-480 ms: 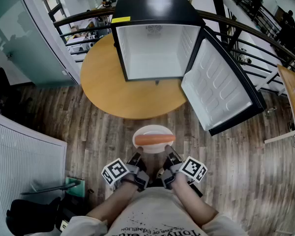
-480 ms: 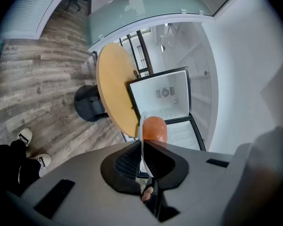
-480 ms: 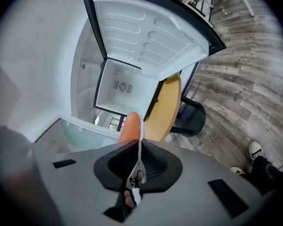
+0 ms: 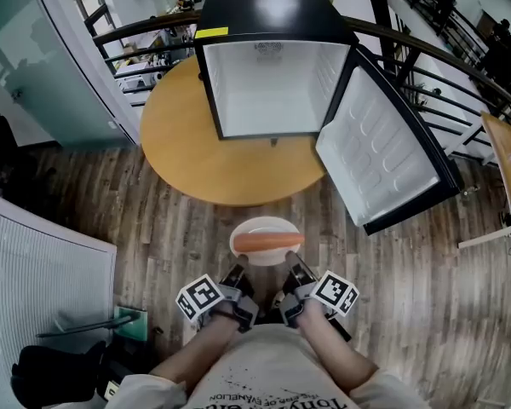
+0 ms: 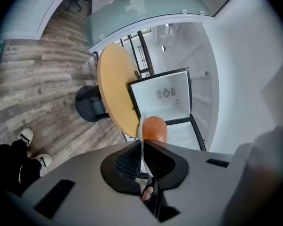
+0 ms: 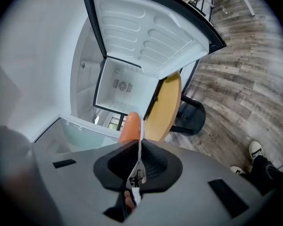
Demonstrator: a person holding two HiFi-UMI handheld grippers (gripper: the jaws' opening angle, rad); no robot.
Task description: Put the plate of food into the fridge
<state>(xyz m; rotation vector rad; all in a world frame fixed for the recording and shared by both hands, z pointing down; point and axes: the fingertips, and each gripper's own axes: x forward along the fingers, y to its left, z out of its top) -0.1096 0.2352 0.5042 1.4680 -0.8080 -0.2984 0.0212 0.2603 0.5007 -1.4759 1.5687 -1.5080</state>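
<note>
A white plate [image 4: 264, 228] with an orange sausage [image 4: 267, 242] on it hangs in the air in front of me, over the wooden floor. My left gripper [image 4: 241, 271] is shut on the plate's near left rim and my right gripper [image 4: 291, 270] is shut on its near right rim. In the left gripper view the plate's edge [image 5: 142, 140] runs between the jaws with the sausage [image 5: 154, 128] beyond. The right gripper view shows the same, with the sausage [image 6: 130, 126] past the rim [image 6: 138, 154]. The black mini fridge [image 4: 272, 66] stands on the round table, its white inside empty.
The fridge door [image 4: 383, 147] swings out to the right, past the edge of the round wooden table [image 4: 196, 152]. A black railing [image 4: 443, 66] curves behind. A white panel [image 4: 34, 271] and dark things on the floor lie at my left.
</note>
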